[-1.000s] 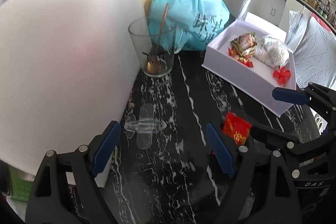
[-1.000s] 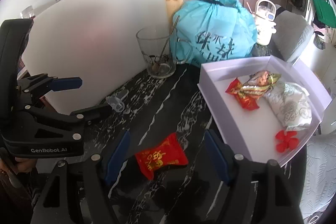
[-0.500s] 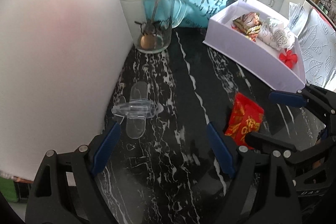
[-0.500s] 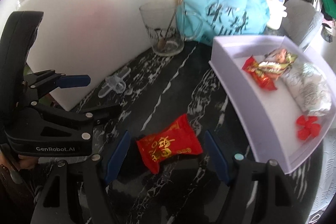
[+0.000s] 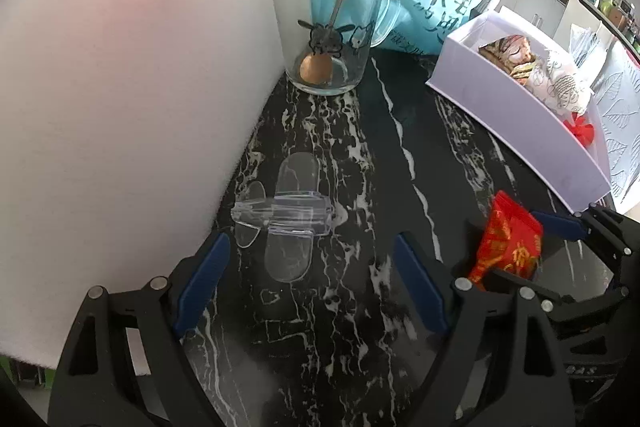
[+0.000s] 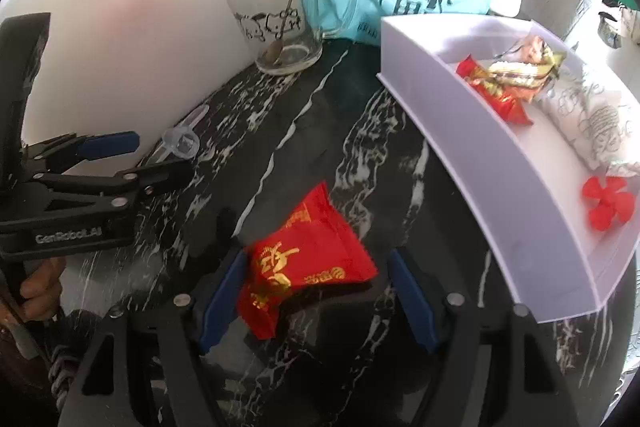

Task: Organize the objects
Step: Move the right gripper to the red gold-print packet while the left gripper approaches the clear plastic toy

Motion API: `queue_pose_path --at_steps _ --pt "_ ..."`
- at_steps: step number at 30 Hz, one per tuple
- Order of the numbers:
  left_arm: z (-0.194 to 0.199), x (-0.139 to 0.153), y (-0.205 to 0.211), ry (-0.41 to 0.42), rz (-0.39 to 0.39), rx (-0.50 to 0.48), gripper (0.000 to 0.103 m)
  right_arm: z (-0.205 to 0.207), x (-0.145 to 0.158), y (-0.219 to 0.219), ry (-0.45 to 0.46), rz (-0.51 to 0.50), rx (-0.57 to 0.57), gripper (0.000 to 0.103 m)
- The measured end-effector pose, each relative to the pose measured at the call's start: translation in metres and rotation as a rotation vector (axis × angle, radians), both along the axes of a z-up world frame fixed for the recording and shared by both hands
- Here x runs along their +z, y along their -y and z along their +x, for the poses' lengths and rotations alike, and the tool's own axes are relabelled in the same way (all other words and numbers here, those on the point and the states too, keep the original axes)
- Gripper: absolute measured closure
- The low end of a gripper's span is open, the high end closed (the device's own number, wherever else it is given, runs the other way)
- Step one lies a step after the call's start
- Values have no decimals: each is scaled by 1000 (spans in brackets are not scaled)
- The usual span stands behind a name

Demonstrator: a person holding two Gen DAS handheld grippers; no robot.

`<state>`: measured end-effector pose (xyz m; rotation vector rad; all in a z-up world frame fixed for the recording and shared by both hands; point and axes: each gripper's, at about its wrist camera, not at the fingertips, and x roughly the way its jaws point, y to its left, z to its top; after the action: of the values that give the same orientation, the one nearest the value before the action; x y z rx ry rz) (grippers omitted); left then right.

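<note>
Red snack packet (image 6: pixel 308 259) lies on the black marble table (image 6: pixel 328 131) between the spread fingers of the right gripper (image 6: pixel 316 297), ungripped. Left of the packet, the left gripper (image 5: pixel 308 287) is wide open before a clear plastic clip (image 5: pixel 286 217). Beyond the packet sits the white tray (image 6: pixel 480 163).

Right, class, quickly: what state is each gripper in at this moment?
Left gripper: open, holding nothing, near the clear plastic clip.
Right gripper: open, jaws either side of the red foil snack packet, not clamped.
</note>
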<state>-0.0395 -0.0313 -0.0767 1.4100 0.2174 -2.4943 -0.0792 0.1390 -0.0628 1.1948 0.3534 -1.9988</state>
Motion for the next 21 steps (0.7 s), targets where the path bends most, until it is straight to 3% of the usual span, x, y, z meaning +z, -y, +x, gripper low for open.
queue_pose_path --at_steps 11,17,21 --pt "-9 -19 17 7 69 51 20 10 -1 -1 -37 10 9 27" --pt "-8 -20 12 -18 34 36 20 14 -3 1 -61 12 21 27" --pt "-6 -19 8 -41 8 28 32 18 -5 2 -84 19 37 27"
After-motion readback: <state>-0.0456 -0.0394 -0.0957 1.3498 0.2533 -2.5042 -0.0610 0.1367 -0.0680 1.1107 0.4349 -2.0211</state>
